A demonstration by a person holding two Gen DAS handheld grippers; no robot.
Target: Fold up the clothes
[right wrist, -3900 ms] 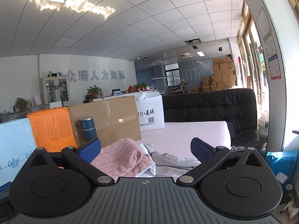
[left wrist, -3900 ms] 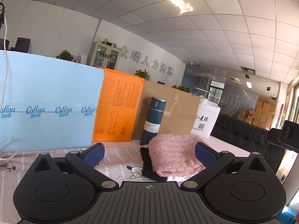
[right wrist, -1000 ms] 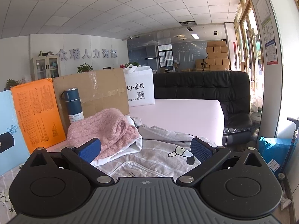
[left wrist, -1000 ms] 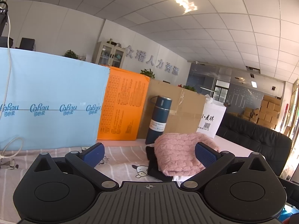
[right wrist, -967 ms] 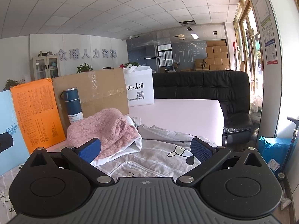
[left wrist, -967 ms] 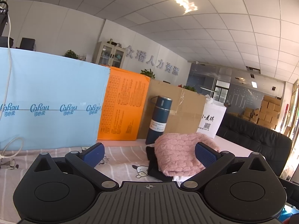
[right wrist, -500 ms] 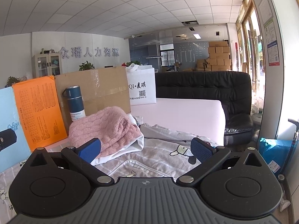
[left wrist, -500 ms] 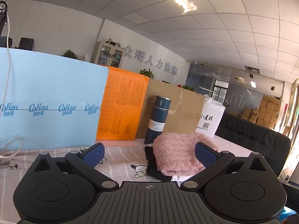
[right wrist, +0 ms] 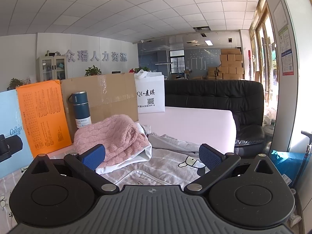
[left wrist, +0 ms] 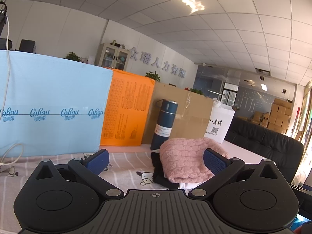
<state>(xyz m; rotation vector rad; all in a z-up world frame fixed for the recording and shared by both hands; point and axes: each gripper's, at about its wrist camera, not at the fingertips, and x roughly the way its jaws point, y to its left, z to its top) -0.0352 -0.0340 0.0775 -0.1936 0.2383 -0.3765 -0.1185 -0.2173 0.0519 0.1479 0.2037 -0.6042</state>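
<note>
A pink knitted sweater (left wrist: 185, 159) lies bunched on top of a black garment (left wrist: 159, 173) and a white garment (right wrist: 134, 159), on a bed sheet with cartoon prints (right wrist: 161, 169). A grey garment (right wrist: 171, 142) lies spread to the right of the pile. My left gripper (left wrist: 156, 159) is open and empty, a little before the pile. My right gripper (right wrist: 152, 154) is open and empty, above the sheet in front of the pile. The pink sweater also shows in the right wrist view (right wrist: 113, 136).
A dark blue flask (left wrist: 163, 124) stands behind the pile. A light blue box (left wrist: 48, 107), an orange box (left wrist: 126, 113), a cardboard box (right wrist: 109, 97) and a white bag (right wrist: 150, 95) line the back. A black sofa (right wrist: 224, 101) stands to the right.
The right gripper has tilted down and moved closer to the pile, so more of the sheet shows. The left gripper has shifted only slightly. Both stay open.
</note>
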